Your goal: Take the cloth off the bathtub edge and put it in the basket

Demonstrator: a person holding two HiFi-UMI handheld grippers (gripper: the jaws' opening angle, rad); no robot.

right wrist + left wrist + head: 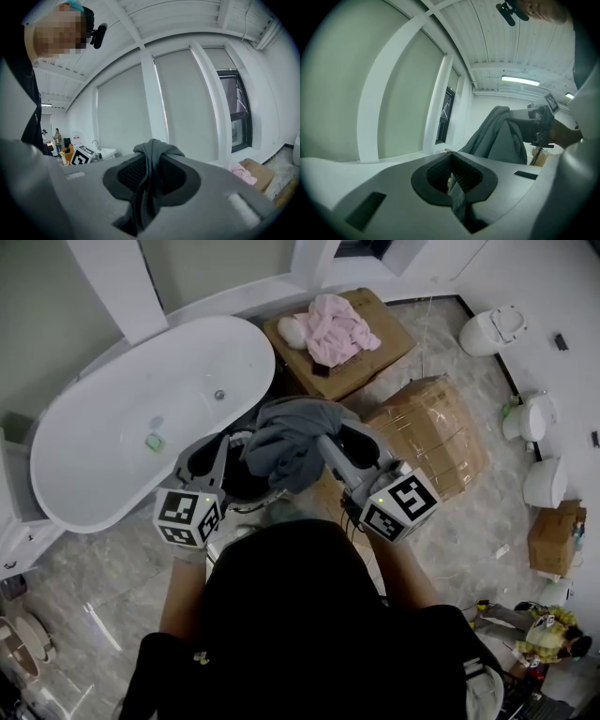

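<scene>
Grey cloth point(291, 448) is pinched in left tool point(451, 177) and right tool point(149, 174) — centre it low over basket point(199, 457) before letting go.

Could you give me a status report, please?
Status: left claw and right claw shut on grey cloth. Off bathtub, held over black basket. Nothing in the way.

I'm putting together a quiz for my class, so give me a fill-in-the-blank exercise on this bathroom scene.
1. The right gripper is shut on a ___ cloth.
2. The pink cloth lies on a ___ box.
3. The bathtub stands at the head view's ___ side.
Missing words: gray; cardboard; left.
</scene>
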